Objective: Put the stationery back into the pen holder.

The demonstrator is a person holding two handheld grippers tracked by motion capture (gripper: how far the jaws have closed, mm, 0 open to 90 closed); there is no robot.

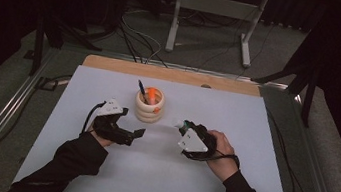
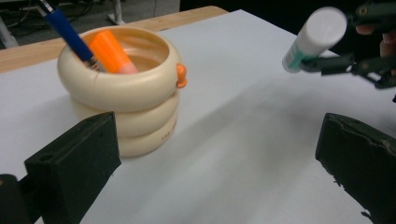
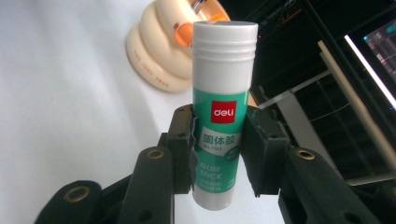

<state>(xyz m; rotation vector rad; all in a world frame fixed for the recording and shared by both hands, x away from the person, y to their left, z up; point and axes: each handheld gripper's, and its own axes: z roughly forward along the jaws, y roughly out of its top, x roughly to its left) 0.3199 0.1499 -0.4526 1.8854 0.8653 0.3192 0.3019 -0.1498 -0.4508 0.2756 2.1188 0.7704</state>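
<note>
The right gripper (image 3: 218,154) is clenched on a green-and-white glue stick (image 3: 222,112), its pads pressing the labelled body while the white cap sticks out past them; in the high view the stick (image 1: 182,125) is held above the white counter (image 1: 226,184), just right of the cream ringed pen holder (image 1: 150,106). That holder carries a blue pen (image 2: 69,31) and an orange marker (image 2: 111,50). The left gripper (image 2: 217,161) is released, jaws wide apart with nothing between them, near the holder's left side.
</note>
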